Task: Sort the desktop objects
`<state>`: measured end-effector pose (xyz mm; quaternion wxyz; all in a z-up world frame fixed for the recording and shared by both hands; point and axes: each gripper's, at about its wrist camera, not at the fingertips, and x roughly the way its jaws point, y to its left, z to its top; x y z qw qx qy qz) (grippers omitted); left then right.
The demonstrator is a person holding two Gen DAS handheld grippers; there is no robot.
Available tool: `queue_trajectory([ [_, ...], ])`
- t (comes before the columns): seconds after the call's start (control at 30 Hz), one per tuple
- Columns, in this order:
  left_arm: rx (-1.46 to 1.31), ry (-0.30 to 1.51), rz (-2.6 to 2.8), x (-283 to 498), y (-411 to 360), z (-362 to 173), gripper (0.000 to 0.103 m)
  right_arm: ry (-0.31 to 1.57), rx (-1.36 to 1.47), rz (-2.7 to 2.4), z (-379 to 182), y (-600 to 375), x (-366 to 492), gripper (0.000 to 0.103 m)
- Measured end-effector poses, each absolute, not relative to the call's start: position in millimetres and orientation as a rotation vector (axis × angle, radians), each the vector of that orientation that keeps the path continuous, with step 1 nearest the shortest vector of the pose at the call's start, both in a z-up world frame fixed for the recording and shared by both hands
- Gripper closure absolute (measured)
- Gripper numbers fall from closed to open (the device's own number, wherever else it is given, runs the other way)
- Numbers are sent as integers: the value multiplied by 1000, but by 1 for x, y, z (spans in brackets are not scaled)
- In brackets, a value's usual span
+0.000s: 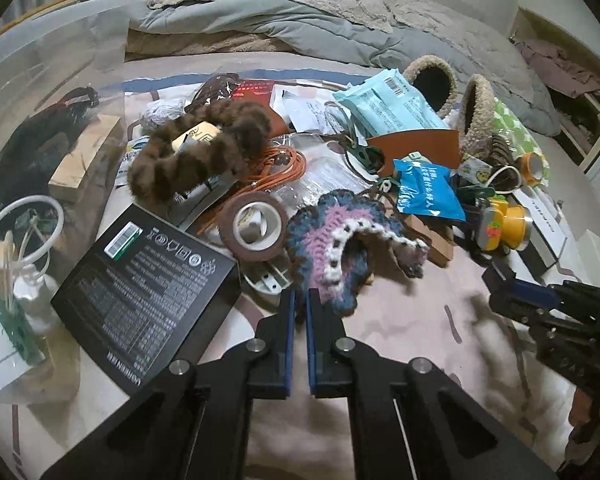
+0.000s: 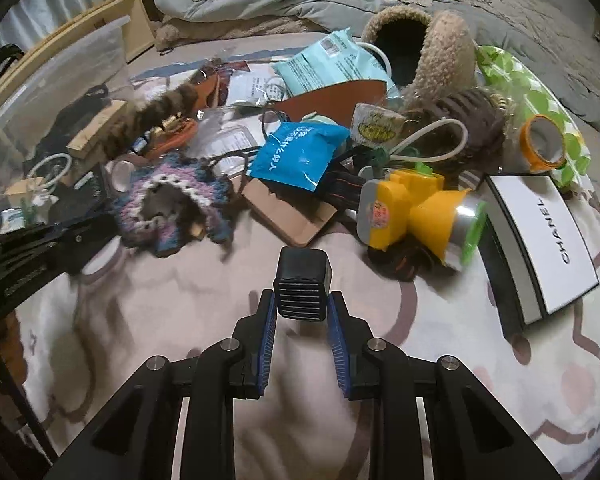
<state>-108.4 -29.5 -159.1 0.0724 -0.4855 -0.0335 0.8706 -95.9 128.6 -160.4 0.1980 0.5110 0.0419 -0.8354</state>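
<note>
A bed covered with a pale patterned sheet carries the whole clutter, with a grey duvet bunched at its far end. A clear plastic bin stands at the left edge, holding a white cable loop and a wooden block. A black printed box lies flat just beside the bin, and a white CHANEL box lies at the right. Between them rest a crocheted blue and pink piece, a yellow flashlight and a brown tape roll. The right claw is clamped on a small black ribbed cube, held above the sheet. The left claw has its pads together, at the near edge of the crocheted piece; whether it pinches the yarn I cannot tell.
</note>
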Motion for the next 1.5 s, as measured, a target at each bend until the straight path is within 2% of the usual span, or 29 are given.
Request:
queue_trajectory([
  [0.07,-1465,-149,2606,-106,-32,-159,97,105,1430,-2334,-154,132,-90,76],
  [0.1,-1471,-162,2607,-107,-33,-159,93,93,1438,-2328,-151,135,-87,76],
  [0.17,-1471,-180,2610,-107,-32,-159,72,63,1447,-2313,-145,137,-81,76],
  [0.2,-1460,-188,2617,-108,-30,-158,58,49,1445,-2306,-142,138,-77,76],
  [0.23,-1449,-192,2623,-108,-29,-158,54,46,1440,-2297,-138,138,-71,76],
  [0.6,-1482,-39,2668,-132,-9,-169,54,-20,1387,-2208,-103,140,-26,77],
  [0.63,-1497,8,2673,-134,-7,-171,57,-21,1375,-2207,-100,140,-23,76],
  [0.67,-1505,54,2675,-135,-5,-174,64,-23,1367,-2209,-99,140,-22,76],
  [0.7,-1504,87,2669,-135,-4,-175,79,-27,1358,-2213,-97,141,-21,76],
  [0.77,-1487,109,2661,-134,-4,-175,82,-47,1346,-2213,-93,142,-21,77],
  [0.8,-1471,102,2655,-133,-5,-172,89,-59,1339,-2217,-91,143,-21,76],
  [0.83,-1459,90,2651,-131,-6,-169,91,-70,1331,-2225,-88,145,-22,76],
  [1.07,-1364,-18,2649,-115,-15,-132,92,-117,1295,-2260,-76,153,-28,76],
  [1.5,-972,-125,2716,-75,-22,-13,92,-151,1120,-2350,-33,158,-29,77],
])
